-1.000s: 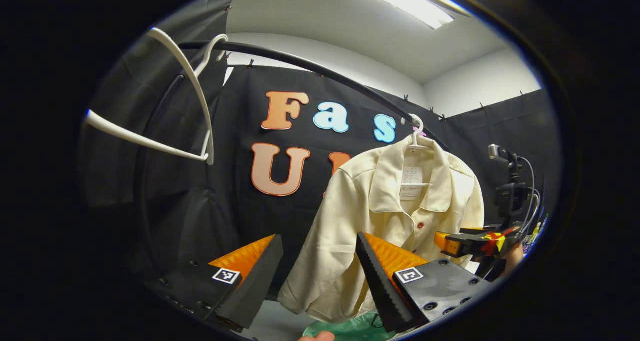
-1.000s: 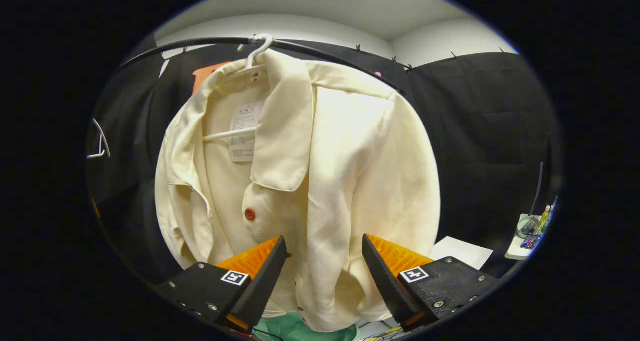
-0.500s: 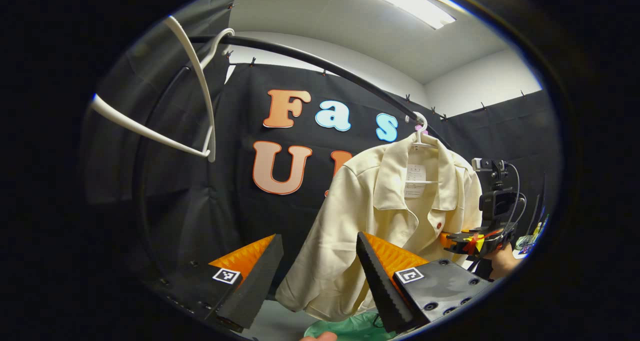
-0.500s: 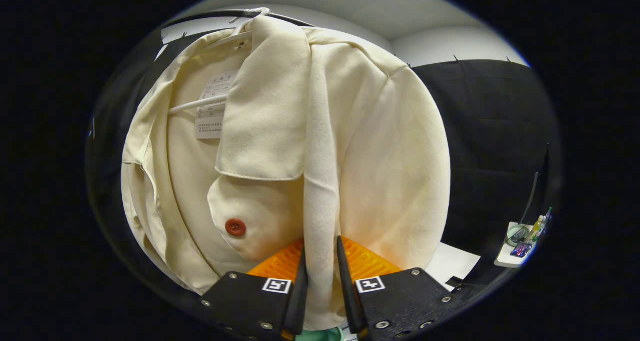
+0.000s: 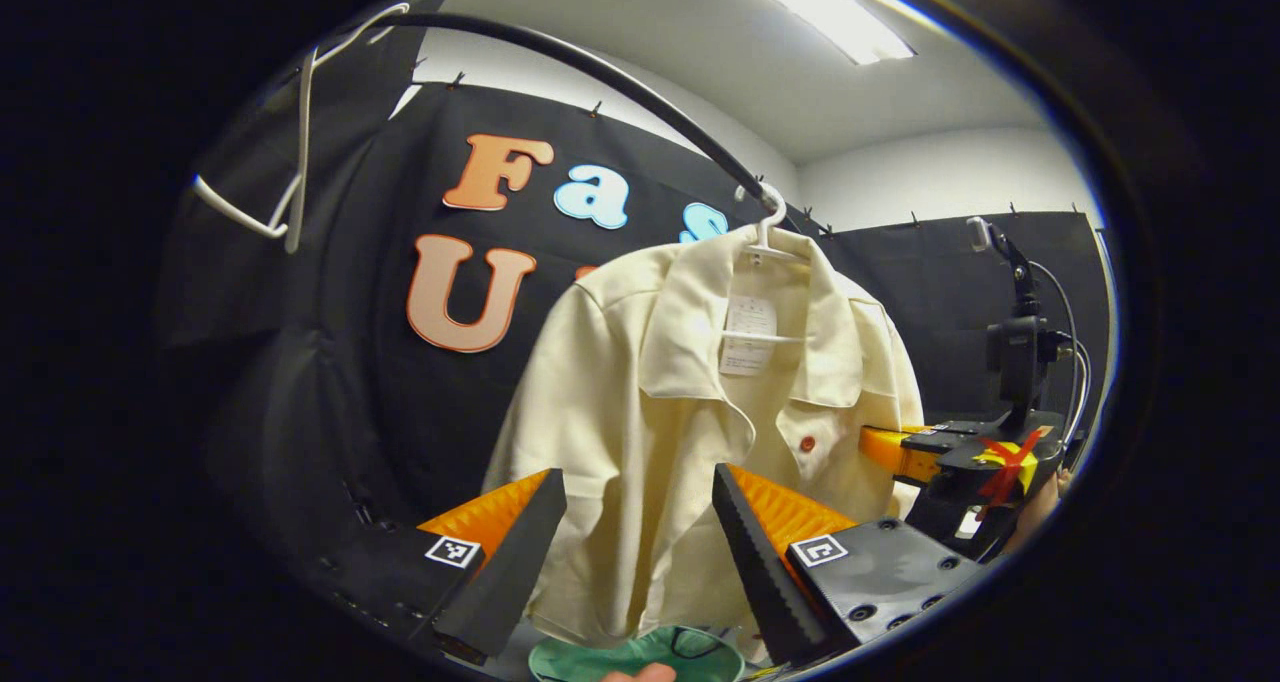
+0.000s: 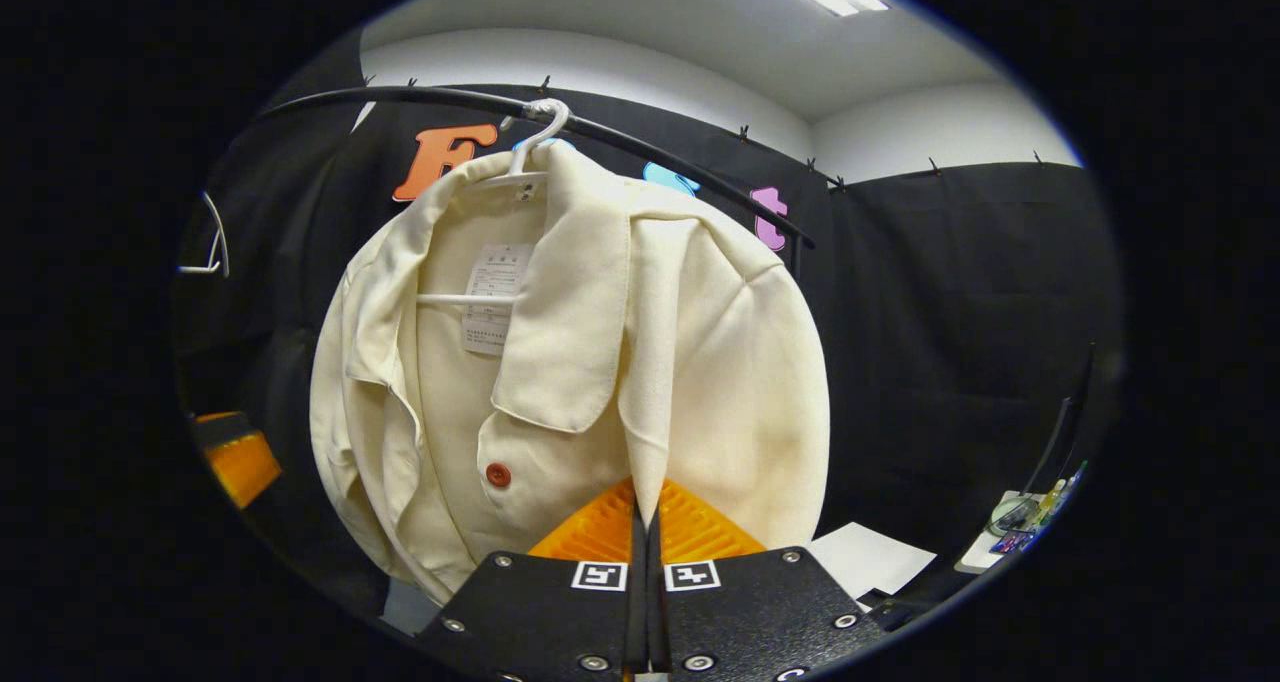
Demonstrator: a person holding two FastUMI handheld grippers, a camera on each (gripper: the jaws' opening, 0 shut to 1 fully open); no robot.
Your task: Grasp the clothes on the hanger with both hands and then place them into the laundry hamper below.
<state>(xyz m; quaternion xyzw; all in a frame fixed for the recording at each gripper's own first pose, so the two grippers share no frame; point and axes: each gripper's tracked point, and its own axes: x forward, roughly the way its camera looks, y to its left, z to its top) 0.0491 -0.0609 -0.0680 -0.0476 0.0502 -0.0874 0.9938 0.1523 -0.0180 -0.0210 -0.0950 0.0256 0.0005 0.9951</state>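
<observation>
Since a second ago the right gripper [image 6: 645, 552] has closed from wide open onto a fold of the cream shirt [image 6: 560, 362], and its two fingers now pinch the cloth between them with almost no gap; in the left gripper view that same gripper [image 5: 890, 452] reaches in from the right and touches the shirt's front edge near a red button [image 5: 807, 444]. The left gripper [image 5: 640, 552] has moved nearer, so the shirt now sits straight ahead of its fingers rather than off to the right, but its fingers are still spread wide with cloth visible in the gap and neither one pressing on it. The shirt hangs on a white hanger [image 5: 765, 224] hooked over the black rail [image 5: 600, 72], collar open and a paper tag [image 6: 490, 297] showing inside. A second, bare white hanger [image 5: 290, 152] hangs farther along the rail to the left, well apart from the shirt. To the shirt's left there is open black cloth wall; to its right, in the right gripper view, there is bare wall and a white sheet [image 6: 865, 562] lower down. Below the shirt's hem, in the left gripper view, the green hamper [image 5: 640, 657] shows its rim, with a dark cord lying inside; the rest of its contents cannot be made out.
</observation>
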